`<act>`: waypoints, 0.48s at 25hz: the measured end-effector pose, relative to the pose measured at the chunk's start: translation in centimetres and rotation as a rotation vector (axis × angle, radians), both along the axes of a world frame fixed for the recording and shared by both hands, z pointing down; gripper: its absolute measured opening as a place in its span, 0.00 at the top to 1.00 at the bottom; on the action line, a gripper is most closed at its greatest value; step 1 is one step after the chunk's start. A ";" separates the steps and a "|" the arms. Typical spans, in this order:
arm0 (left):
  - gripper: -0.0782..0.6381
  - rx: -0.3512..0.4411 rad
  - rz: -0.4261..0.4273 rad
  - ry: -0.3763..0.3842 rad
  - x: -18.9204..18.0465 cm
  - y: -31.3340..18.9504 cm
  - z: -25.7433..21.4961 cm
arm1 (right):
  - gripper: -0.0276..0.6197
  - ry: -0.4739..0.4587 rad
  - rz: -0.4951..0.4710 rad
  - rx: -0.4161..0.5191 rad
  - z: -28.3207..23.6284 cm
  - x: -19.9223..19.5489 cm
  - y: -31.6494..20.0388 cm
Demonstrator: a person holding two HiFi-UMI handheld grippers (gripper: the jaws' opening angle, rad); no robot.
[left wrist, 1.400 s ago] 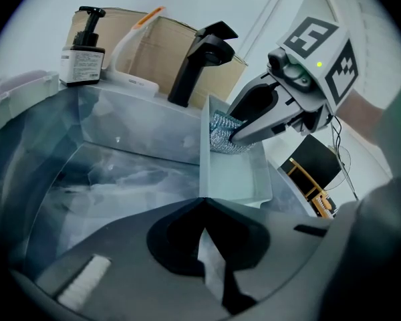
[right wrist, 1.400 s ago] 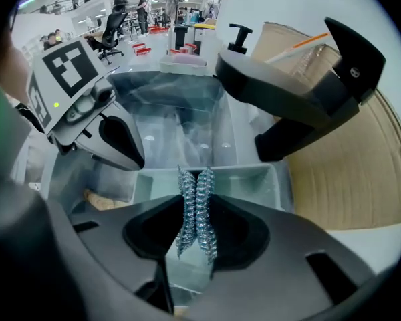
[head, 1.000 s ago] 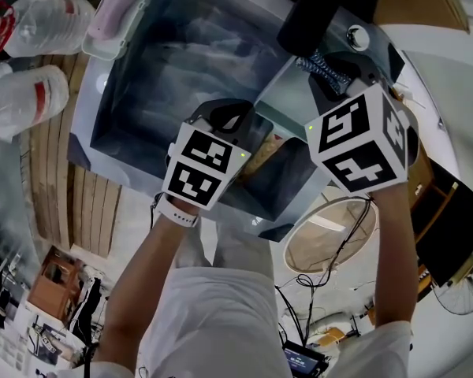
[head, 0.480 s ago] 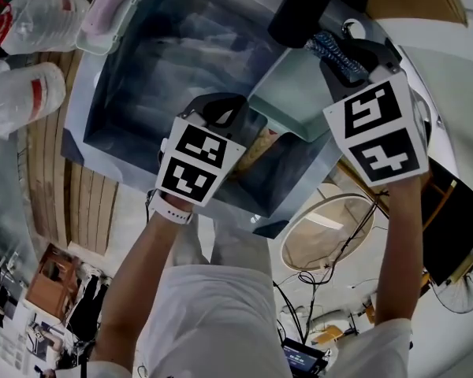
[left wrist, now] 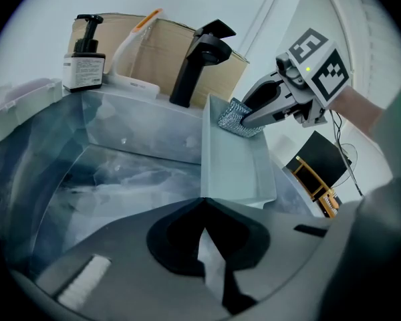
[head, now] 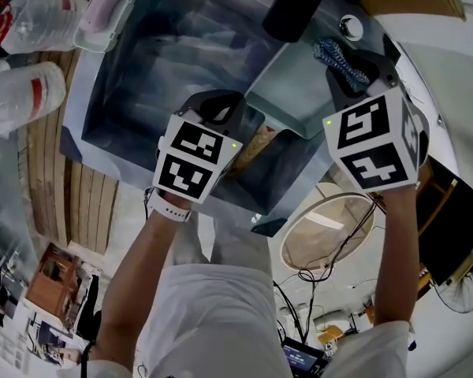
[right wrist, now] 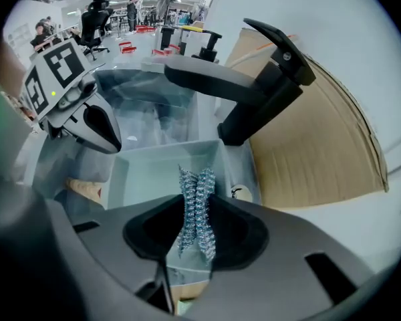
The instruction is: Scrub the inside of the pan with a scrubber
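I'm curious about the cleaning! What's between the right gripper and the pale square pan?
A silvery wire-mesh scrubber, pinched in the right gripper, sticks out toward the pale square pan; the right gripper view shows it.

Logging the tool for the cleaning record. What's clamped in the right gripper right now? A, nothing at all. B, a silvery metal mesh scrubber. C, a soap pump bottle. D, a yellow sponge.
B: in the right gripper view, the right gripper has its jaws closed on a silvery mesh scrubber that sticks out past the tips.
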State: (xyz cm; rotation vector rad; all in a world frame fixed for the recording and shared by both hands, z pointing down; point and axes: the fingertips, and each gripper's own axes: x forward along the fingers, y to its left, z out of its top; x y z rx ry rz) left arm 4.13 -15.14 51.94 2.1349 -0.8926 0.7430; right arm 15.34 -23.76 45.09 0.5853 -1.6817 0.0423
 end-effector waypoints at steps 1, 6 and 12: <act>0.89 0.000 -0.001 -0.001 0.0 0.0 0.0 | 0.79 0.007 -0.005 0.002 0.1 -0.1 0.2; 0.89 -0.001 -0.003 -0.003 0.0 0.0 0.0 | 0.79 0.011 -0.033 -0.048 1.6 -1.2 3.0; 0.89 0.001 -0.005 -0.005 0.0 0.0 0.0 | 0.79 -0.041 -0.042 -0.142 4.1 -3.3 7.1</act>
